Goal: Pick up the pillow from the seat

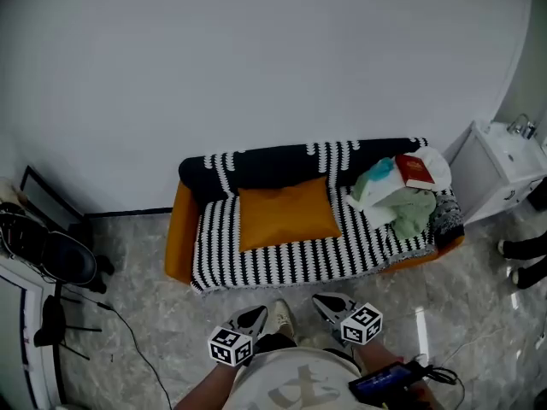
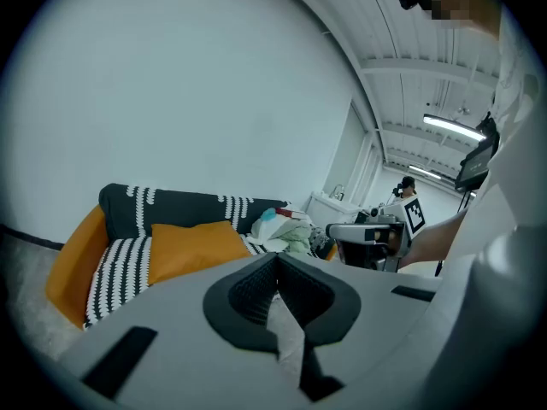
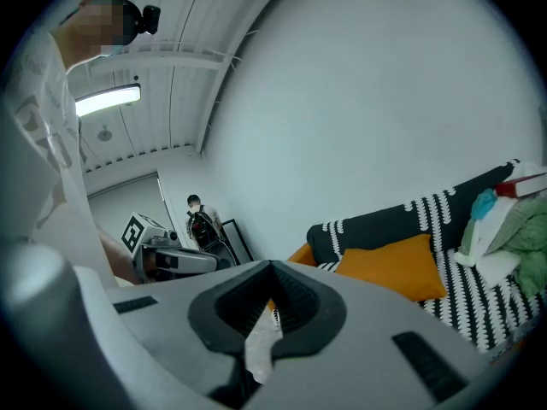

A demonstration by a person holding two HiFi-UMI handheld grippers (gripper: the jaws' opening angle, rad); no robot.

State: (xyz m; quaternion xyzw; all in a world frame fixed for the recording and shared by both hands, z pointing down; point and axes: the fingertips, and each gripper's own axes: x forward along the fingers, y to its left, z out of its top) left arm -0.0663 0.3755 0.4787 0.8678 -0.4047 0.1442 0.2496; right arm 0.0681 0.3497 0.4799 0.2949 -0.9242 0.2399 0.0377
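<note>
Plainly, sofa (image 1: 183, 239) holds orange pillow (image 1: 286, 213), clothes (image 1: 412, 213), book (image 1: 416, 172).

Striped sofa (image 1: 282, 267) bears 1 orange pillow (image 1: 286, 213) and a clothes heap (image 1: 400, 202)

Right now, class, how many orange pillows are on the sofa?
1. The pillow lies on the sofa seat against the backrest, towards the left end in the head view. The clothes pile at the right end could hide another.
</note>
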